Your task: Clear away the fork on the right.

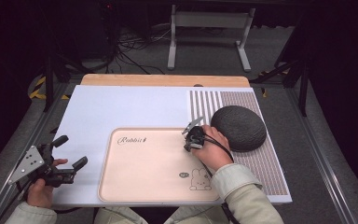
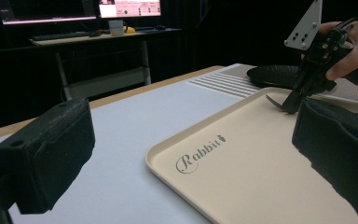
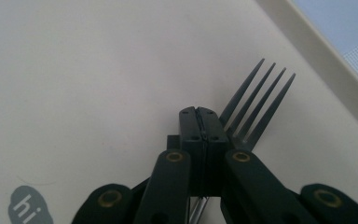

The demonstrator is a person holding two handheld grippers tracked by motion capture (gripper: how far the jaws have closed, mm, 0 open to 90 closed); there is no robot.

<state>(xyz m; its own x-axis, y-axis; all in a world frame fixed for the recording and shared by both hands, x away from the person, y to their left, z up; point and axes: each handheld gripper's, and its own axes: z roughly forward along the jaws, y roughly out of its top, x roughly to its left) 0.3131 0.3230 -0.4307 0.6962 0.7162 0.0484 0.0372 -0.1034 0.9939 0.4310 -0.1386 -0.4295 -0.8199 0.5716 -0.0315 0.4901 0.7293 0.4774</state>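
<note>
Beige tray [image 1: 140, 186] carries the fork [image 3: 254, 105] near its far right corner, clamped in the closed right claw [image 1: 192, 133]; the left claw [image 1: 70, 151] gapes empty at the surface's near left edge.

You have a beige tray [image 1: 135, 182] printed with a rabbit drawing and script lettering, a dark fork [image 3: 256, 105], a dark grey textured dome [image 1: 238, 127], a brown-and-white striped mat [image 1: 265, 168], and black jaws.
</note>
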